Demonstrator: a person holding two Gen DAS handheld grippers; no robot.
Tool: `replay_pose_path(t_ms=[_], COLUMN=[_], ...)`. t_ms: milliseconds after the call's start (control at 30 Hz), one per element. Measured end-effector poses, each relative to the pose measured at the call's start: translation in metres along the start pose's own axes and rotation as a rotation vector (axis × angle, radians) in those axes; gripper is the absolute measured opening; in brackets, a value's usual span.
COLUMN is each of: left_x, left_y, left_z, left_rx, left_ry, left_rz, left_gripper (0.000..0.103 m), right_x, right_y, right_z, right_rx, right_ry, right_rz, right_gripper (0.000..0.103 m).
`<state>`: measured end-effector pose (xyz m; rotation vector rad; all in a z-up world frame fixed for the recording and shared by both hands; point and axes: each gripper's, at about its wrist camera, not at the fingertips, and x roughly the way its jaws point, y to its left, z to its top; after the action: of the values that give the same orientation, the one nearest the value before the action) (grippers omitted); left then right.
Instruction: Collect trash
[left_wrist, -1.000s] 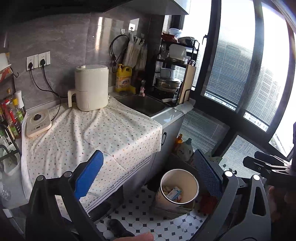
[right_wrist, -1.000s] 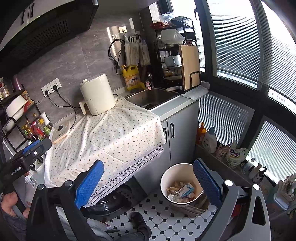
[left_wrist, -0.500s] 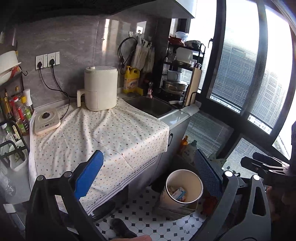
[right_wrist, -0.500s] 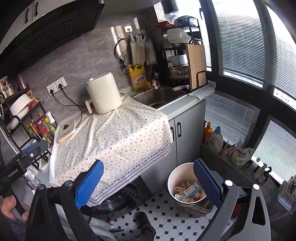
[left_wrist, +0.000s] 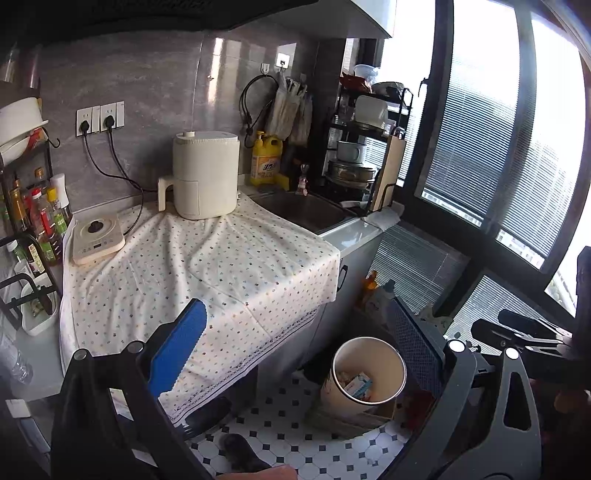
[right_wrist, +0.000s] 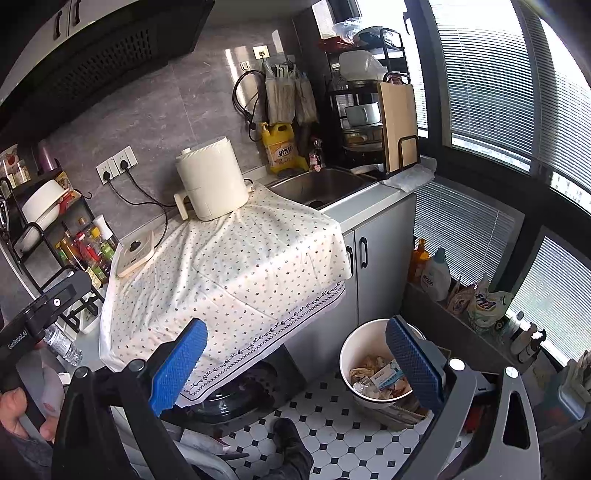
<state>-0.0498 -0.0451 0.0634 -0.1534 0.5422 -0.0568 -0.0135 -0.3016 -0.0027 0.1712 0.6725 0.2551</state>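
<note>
The trash bin, a white round pail, stands on the black-and-white tiled floor just beside the grey cabinet. It holds crumpled scraps and a small blue-and-white carton. In the right wrist view the bin sits low between the fingers of the right tongs, close against the inner face of the right-hand blue pad. The pads are spread wide apart and grasp nothing.

In the left wrist view the same bin lies below and between the fingers of the left tongs, nearer the dark mesh pad than the blue pad. These tongs are also released, with nothing between the pads.

Beyond both tongs is the bench, covered by a dotted white cloth that hangs over the front edge. On the cloth's far side stands a cream appliance, and to its left rests a flat cream cooktop. Right of the appliance are a yellow detergent jug and the steel sink. A wooden cutting board stands upright in a black rack past the sink. A rack of bottles is at the far left, well apart from the bin.
</note>
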Motion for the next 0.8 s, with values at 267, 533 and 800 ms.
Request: replay_pose_path(t_ms=[267,533,800], left_x=[-0.006,-0.006,-0.008], left_y=[-0.002,-0.001,-0.003], left_z=[0.002,0.001,0.003], left_rx=[0.010,-0.001,-0.001], left_ry=[-0.030,-0.028,-0.032], left_rz=[0.018,0.029,0.033], left_gripper=[0.097,0.097,0.097], right_x=[0.003,0.009,0.011], right_y=[-0.011,-0.010,-0.012], right_z=[-0.004,-0.004,0.001], right_rx=[0.028,0.020,0.019], right_ry=[-0.001,-0.002,-0.004], right_rz=[0.021,0.028,0.040], right_gripper=[0.095,0.095,0.095])
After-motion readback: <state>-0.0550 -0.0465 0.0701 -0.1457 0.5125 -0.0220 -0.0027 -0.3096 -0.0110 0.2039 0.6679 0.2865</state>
